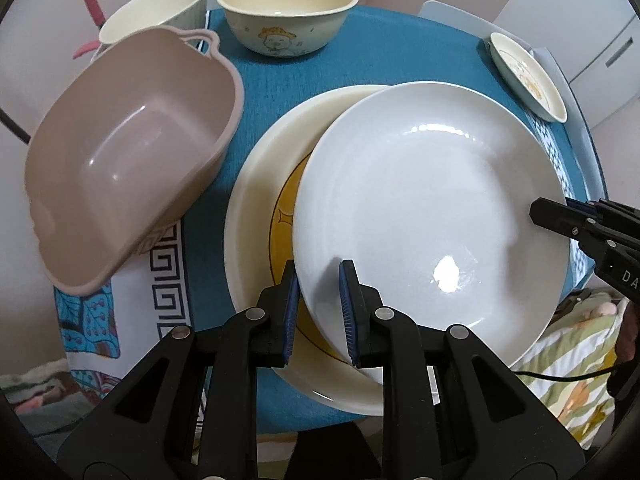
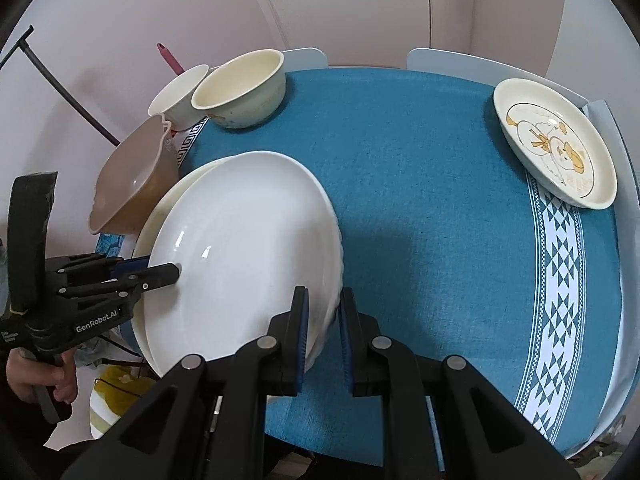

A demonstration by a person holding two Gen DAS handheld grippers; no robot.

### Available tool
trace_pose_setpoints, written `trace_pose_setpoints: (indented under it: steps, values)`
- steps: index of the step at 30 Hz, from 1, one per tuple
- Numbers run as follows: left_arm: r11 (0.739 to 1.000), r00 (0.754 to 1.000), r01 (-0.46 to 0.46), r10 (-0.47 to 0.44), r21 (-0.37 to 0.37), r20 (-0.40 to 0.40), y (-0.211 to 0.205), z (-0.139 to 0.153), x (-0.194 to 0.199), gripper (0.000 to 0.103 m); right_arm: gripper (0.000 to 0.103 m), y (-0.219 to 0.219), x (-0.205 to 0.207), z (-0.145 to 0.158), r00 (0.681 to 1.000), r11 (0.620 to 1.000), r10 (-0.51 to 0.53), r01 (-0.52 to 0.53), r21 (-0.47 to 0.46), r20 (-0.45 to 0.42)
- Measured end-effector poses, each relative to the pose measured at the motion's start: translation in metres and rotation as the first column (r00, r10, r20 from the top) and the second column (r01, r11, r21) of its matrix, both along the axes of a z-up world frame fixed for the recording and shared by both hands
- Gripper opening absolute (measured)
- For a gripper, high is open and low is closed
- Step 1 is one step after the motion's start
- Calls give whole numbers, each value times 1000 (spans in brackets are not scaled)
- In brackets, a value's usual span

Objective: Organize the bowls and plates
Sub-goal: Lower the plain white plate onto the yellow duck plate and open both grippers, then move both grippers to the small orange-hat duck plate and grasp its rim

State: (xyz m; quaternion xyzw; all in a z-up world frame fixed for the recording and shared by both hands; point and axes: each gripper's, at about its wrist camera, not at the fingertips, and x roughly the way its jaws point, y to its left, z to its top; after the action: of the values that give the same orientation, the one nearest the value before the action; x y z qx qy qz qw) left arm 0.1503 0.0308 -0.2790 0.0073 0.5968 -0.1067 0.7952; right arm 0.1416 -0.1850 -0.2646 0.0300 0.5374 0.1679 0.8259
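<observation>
A large white plate (image 1: 420, 200) (image 2: 248, 248) lies tilted over a cream plate (image 1: 256, 184) (image 2: 160, 212) with a yellow pattern; I cannot tell if the two touch. My left gripper (image 1: 318, 276) is shut on the white plate's near-left rim and shows from the side in the right wrist view (image 2: 160, 268). My right gripper (image 2: 323, 296) is shut on the opposite rim and appears at the right edge of the left wrist view (image 1: 552, 208).
A pinkish-brown plastic basin (image 1: 132, 160) (image 2: 132, 188) stands left of the plates. Two cream bowls (image 1: 288, 12) (image 1: 156, 12) sit at the far edge. A small cartoon plate (image 1: 528, 76) (image 2: 556, 144) lies far right on the blue tablecloth (image 2: 420, 200). A hand (image 2: 36, 376) holds the left gripper.
</observation>
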Motion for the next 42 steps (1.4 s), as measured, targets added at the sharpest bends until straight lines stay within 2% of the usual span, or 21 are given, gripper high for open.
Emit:
trace_pose_setpoints:
  steps: [4,11,17,23,30,33,40,42]
  values:
    - [995,999,36,-39,91,31,-11,3,-3,17,14,3,-5,0,1000,1000,-2,2,-25,12]
    - [969,992,85,-105,234,75,-23,5,-5,17,14,10,-9,0,999,999,-10,12,-44,43]
    - [958,989,89,-118,274,91,-25,4,-3,17,14,18,-9,-2,998,997,2,2,-72,64]
    - [936,979,97,-150,339,135,-31,10,-9,17,14,26,-12,-5,997,992,2,7,-128,75]
    - [925,973,113,-178,362,150,-33,9,-12,17,14,31,-15,-7,994,986,-7,25,-164,112]
    - [914,962,125,-207,385,178,-37,13,-17,17,14,37,-17,-8,992,975,6,21,-219,123]
    - [921,958,147,-223,361,179,-41,14,-24,17,14,50,-18,-6,989,969,30,6,-248,141]
    - [926,959,145,-218,350,181,-40,15,-24,17,14,47,-17,-6,990,974,19,12,-228,136]
